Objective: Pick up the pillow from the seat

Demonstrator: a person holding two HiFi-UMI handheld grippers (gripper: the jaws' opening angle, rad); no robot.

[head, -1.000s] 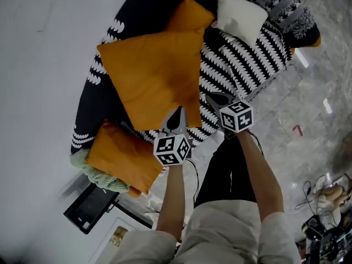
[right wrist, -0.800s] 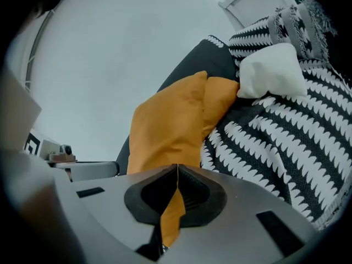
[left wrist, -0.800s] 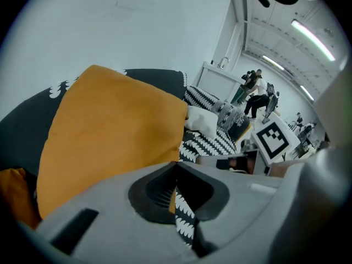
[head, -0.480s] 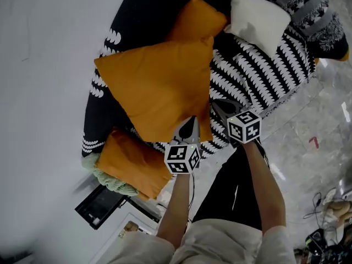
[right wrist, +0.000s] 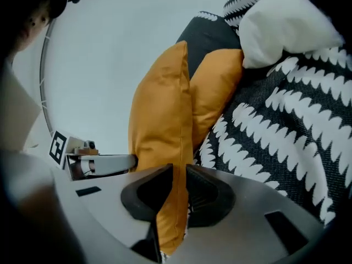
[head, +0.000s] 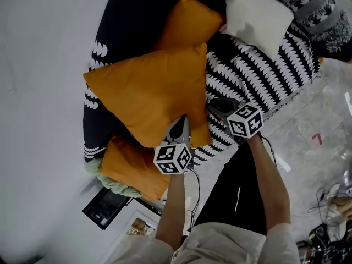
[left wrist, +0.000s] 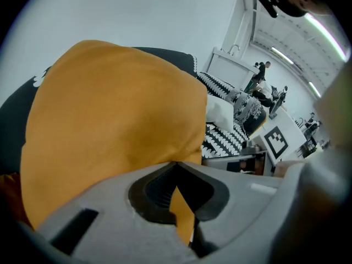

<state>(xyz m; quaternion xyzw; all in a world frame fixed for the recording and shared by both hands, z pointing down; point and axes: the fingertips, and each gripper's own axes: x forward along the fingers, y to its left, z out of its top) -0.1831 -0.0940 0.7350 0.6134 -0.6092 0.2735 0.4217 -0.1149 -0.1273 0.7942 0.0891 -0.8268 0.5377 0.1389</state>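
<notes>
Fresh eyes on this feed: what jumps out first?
The big orange pillow, held up over the black-and-white patterned seat. The left gripper and right gripper pinch its lower edge, the right's jaws starting to open. A white pillow lies on the seat, upper right.

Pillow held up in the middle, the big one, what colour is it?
The pillow is plain orange, with no pattern. The head view shows it best.

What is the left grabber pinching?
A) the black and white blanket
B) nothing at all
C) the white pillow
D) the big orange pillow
D: the left gripper has its jaws closed on an edge of the big orange pillow, and orange cloth shows between them.
</notes>
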